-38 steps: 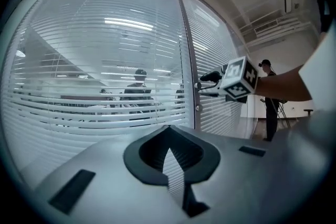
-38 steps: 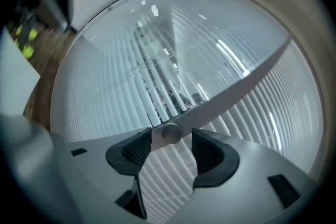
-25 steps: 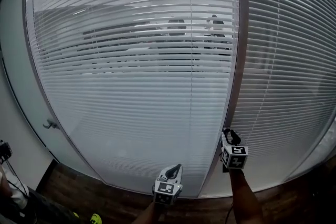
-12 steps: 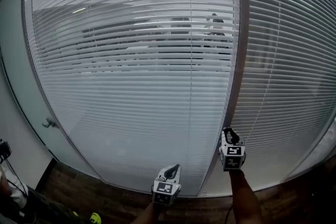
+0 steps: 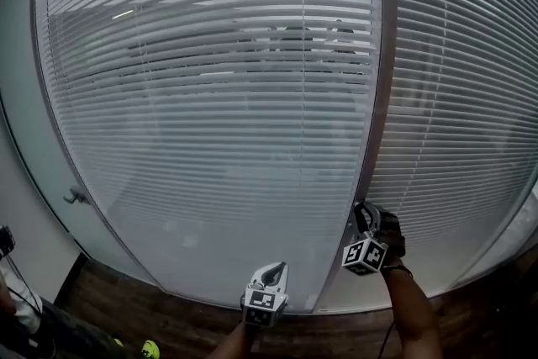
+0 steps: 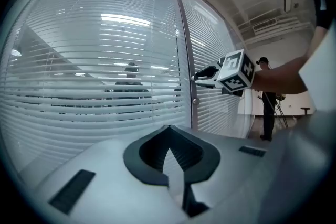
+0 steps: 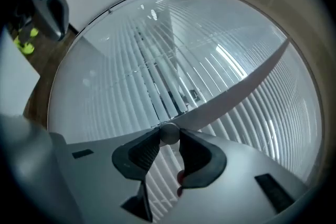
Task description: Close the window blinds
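White slatted blinds [image 5: 210, 97] hang behind curved glass, and a second panel [image 5: 471, 80] hangs right of the brown frame post [image 5: 378, 97]. The slats are partly tilted, so figures behind them show only dimly. My right gripper [image 5: 363, 216] is at the post, low down, shut on a small round grey knob [image 7: 169, 134], with one pad on each side of it. The left gripper view shows that gripper [image 6: 202, 75] reaching to the post. My left gripper [image 5: 273, 271] hangs lower, short of the glass, its tips [image 6: 168, 128] together and holding nothing.
A door handle [image 5: 76, 197] sticks out of the glass at lower left. Dark wood floor [image 5: 126, 307] runs along the base of the window. People [image 5: 294, 34] sit behind the blinds. A person [image 6: 265, 97] stands far right in the left gripper view.
The slats have tilted further, so the people behind them show more faintly. My right gripper has twisted at the post, its marker cube now turned sideways. The left gripper has barely moved.
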A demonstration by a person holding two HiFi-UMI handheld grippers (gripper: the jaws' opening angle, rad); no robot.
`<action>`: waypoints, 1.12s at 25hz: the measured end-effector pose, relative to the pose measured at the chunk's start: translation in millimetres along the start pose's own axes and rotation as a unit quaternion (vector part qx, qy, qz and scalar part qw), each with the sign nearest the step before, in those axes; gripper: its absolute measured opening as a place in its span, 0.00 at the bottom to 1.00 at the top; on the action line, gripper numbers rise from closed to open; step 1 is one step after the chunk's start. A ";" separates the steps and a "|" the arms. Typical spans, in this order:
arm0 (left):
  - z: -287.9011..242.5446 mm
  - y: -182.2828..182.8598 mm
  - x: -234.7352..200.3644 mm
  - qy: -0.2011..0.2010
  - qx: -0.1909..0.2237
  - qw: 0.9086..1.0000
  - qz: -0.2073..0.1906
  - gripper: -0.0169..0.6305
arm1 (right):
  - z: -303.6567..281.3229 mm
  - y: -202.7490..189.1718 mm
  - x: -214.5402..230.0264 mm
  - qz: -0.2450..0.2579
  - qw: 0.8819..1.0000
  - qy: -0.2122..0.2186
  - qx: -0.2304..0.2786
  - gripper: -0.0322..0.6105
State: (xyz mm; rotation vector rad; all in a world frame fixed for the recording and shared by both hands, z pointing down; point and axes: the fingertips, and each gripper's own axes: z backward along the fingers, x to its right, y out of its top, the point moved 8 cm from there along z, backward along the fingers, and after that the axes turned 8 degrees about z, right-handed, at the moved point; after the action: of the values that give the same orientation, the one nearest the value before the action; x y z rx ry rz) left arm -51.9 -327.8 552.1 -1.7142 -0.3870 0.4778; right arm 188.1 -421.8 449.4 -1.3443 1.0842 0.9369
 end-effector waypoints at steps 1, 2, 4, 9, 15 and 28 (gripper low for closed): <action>0.8 1.5 0.9 0.001 -0.005 1.000 0.000 0.03 | -0.2 -0.1 -1.1 0.035 0.999 -0.001 -0.001 0.24; 0.8 1.9 1.2 0.001 -0.005 1.000 0.000 0.03 | -0.2 -0.4 -2.3 0.071 0.997 -0.003 -0.002 0.24; 0.0 1.9 1.1 0.001 -0.001 1.000 0.000 0.03 | -0.2 -1.4 -4.5 0.140 0.990 -0.004 -0.004 0.24; 0.8 1.5 -1.1 0.004 0.001 1.000 0.000 0.03 | -1.1 -3.0 -6.4 0.248 0.969 0.006 0.000 0.24; 5.3 3.3 0.6 0.000 -0.010 1.000 0.005 0.03 | -1.8 -1.6 -6.3 0.218 0.976 0.001 -0.010 0.24; 10.0 -1.7 5.0 0.007 -0.007 1.000 0.001 0.03 | 10.0 -4.9 12.5 -0.467 0.884 0.019 -0.007 0.32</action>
State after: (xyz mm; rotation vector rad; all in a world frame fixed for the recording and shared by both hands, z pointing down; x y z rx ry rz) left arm -52.7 -316.5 551.6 -1.7311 -0.3795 0.4667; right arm 196.7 -413.0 438.0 -1.6480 0.3345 0.1904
